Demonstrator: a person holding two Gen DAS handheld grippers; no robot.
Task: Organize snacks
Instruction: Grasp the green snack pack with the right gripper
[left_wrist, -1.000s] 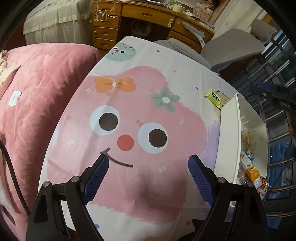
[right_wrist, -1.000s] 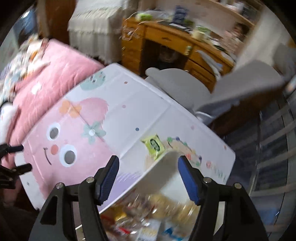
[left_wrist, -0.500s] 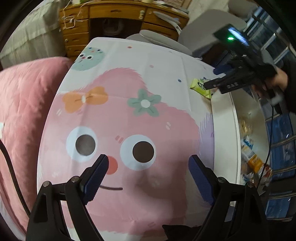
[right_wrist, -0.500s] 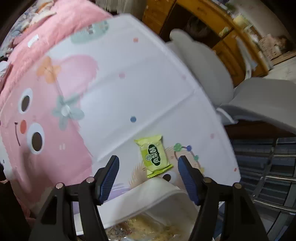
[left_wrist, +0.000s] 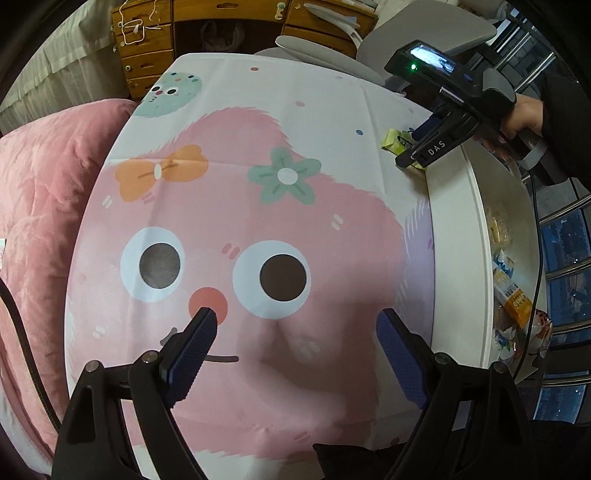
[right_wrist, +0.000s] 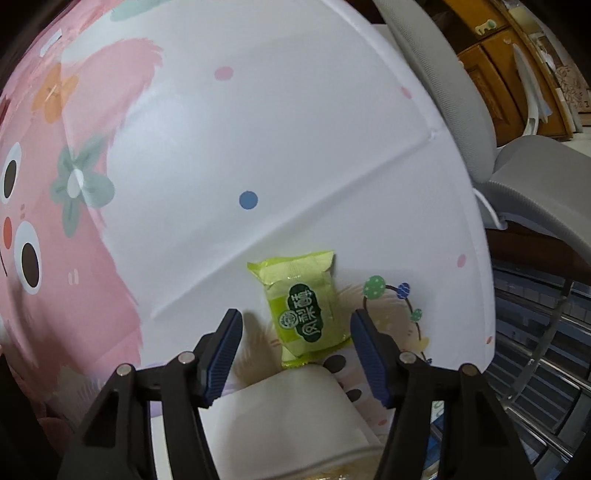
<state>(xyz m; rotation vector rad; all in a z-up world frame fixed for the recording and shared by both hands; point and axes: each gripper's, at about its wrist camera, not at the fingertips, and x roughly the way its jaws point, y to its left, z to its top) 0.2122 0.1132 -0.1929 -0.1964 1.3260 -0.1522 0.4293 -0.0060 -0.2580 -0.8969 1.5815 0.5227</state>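
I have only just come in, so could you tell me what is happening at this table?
A person is tidying snacks with a two-finger gripper in each hand. The right gripper points down over a green snack packet lying on the cartoon tablecloth, just beyond the rim of a white bin that already holds other snacks. Its jaws have just been closing, with the packet between them but not yet gripped. The left gripper hangs open and empty over the pink cartoon face.

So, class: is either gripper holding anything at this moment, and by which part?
Nothing is held. The right gripper straddles the green snack packet, its closing jaws not touching; the left gripper is empty.
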